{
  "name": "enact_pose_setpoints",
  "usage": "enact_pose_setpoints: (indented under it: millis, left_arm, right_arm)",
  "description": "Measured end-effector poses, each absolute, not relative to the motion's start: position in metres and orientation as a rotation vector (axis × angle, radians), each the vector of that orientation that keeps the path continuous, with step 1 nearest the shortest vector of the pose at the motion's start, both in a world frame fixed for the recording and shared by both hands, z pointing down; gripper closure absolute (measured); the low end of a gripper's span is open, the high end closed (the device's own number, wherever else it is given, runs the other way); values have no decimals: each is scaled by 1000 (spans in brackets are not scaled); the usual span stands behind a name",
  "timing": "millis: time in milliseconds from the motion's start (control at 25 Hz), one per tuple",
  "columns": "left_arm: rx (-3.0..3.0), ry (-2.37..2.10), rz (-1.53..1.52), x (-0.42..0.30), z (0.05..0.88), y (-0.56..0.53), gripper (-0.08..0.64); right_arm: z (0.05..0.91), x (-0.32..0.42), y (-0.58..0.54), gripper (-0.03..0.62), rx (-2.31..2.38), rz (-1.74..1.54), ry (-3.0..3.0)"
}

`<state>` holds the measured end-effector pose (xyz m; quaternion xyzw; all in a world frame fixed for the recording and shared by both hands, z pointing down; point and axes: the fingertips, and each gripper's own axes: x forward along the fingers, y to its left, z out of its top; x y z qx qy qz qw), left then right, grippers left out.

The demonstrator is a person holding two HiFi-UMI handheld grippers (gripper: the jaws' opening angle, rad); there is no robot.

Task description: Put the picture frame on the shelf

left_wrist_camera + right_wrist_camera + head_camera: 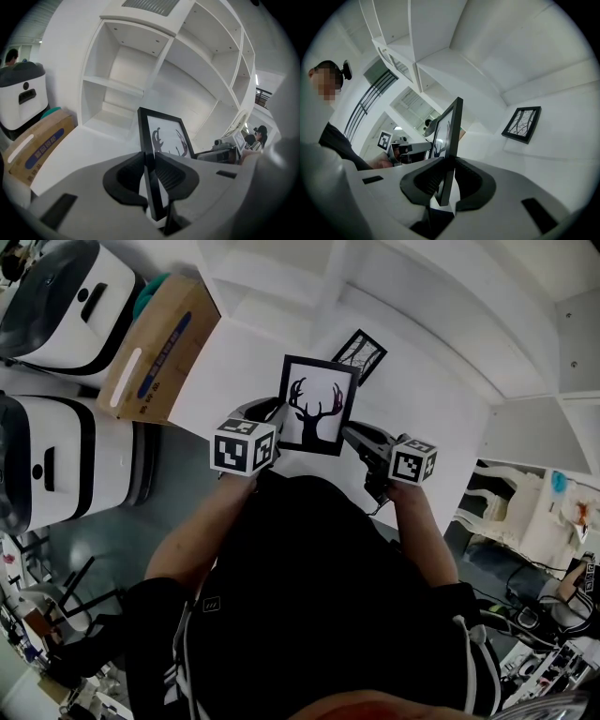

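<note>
The left tool [269, 416] and the right tool [354, 435] each pinch one side of the picture frame [319, 405], up over the white shelf [234, 362]. Best to squeeze tight, go down slowly, and miss the other frame [359, 354].

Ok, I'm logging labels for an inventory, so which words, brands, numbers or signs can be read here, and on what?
Cardboard box: a blue band of print, too blurred to read.
Marker cubes: black-and-white square codes, no letters.
Picture frame: an antler silhouette only, no words.
No legible text anywhere in these views.
</note>
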<state>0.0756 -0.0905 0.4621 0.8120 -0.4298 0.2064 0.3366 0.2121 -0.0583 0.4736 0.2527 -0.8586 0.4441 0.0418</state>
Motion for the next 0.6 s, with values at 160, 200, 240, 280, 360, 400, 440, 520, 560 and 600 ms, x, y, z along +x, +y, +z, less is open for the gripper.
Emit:
enact_pose_setpoints:
  millis: [160,200,240,280,360,400,440,520,560,600]
  left_arm:
    - [2067,-1077,594,76,486,-88,483]
    - [2039,-1069,611,76,497,-85,483]
    - [2009,-1062,628,75,508,-81,483]
    - [1982,-1056,644,75,518,-76,482]
    - [1940,-1045,670,76,534,-68,482]
    - [1926,-1038,682,76,541,-64,482]
    - [1912,-1030,695,75,548,-61,482]
    - [1883,-1016,721,74,562,-54,482]
    - [1869,-1011,734,73,569,-51,482]
    - [1857,-1007,746,71,576,-49,482]
  right_arm:
    - [482,214,-59,511,772,1377,-2607]
    - [488,214,-57,511,771,1391,-2585]
    - [496,214,-55,511,769,1407,-2555]
    - [506,214,-52,511,767,1423,-2520]
    - [525,213,-43,511,755,1463,-2453]
    - [534,212,-38,511,746,1488,-2426]
    - [542,212,-33,511,742,1512,-2401]
    - [557,210,-26,511,746,1548,-2355]
    - [564,209,-23,511,750,1560,-2333]
    - [570,207,-21,511,753,1567,-2312]
